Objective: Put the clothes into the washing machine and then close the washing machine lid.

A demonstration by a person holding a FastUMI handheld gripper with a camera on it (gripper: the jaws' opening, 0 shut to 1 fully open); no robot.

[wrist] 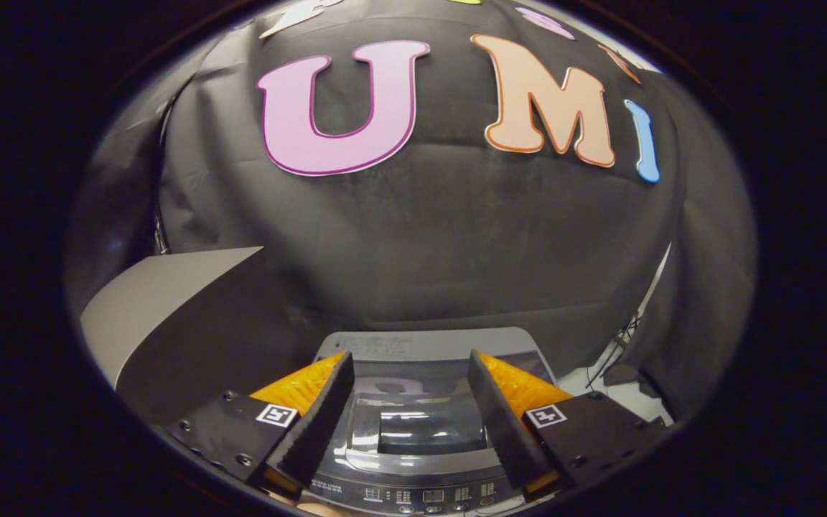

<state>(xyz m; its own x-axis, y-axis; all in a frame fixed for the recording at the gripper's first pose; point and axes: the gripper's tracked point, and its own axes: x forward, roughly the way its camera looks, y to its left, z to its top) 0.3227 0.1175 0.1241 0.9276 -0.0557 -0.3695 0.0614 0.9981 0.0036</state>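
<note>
The washing machine [413,431] sits directly below and ahead of the gripper [409,366], its glossy lid [413,402] lying flat and closed over the tub, with the control panel [421,495] at the near edge under the fingers. The two fingers stand well apart with nothing between them but the view of the lid; they hover above it and appear not to touch it. No clothes can be seen on the machine or around it. With the lid down and the fingers empty, the task looks either finished or not yet begun; this moment alone cannot settle which. A grey board [162,301] leans beside the machine, and loose cables [618,345] trail at the other side.
</note>
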